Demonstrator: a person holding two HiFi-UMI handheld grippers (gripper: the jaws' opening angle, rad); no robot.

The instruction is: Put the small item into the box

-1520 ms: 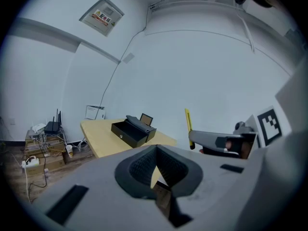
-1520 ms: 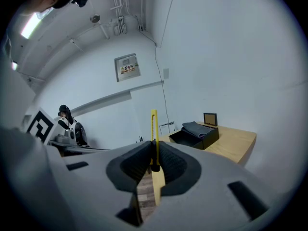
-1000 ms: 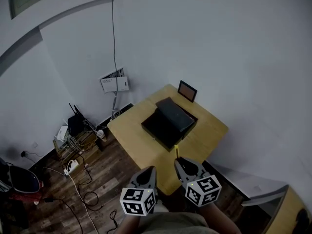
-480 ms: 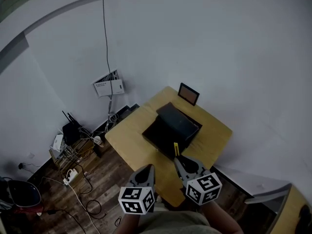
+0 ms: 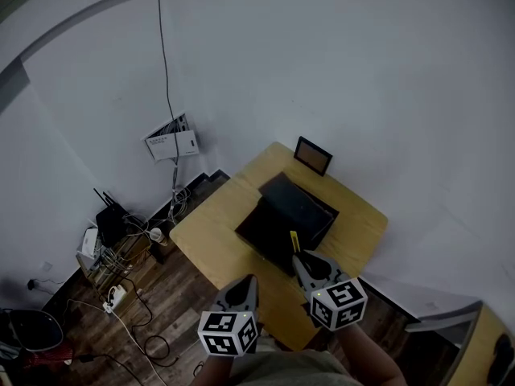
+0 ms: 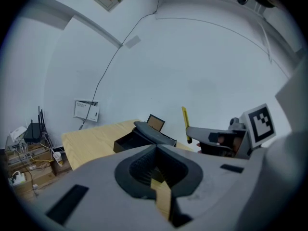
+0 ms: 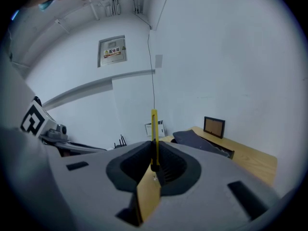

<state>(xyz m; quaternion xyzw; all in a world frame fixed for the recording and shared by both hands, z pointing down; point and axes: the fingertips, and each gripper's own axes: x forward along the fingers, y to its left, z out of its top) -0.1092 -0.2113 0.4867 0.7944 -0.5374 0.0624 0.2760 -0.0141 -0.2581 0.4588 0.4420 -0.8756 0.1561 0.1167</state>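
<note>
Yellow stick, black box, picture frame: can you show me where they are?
yellow stick (image 7: 154, 129), right gripper view, middle of its length.
black box (image 5: 299, 204), head view, top of its lid.
picture frame (image 5: 313, 155), head view, its brown middle.

Both grippers are now farther in over the table (image 5: 211, 233). The right gripper (image 5: 311, 264), a second ago above bare wood by the table's near edge, now has its jaws at the near side of the black box (image 5: 273, 227). The slim yellow item (image 5: 294, 240) clamped in it now overlaps the box's near rim instead of stopping short of it. The left gripper (image 5: 245, 286), earlier level with the table's near edge, now reaches just over the wood. In the head view the table's near corner sits lower, beneath the marker cubes, and the white wall panel (image 5: 170, 141), the router (image 5: 105, 223) and the floor cables (image 5: 129, 296) lie farther left
</note>
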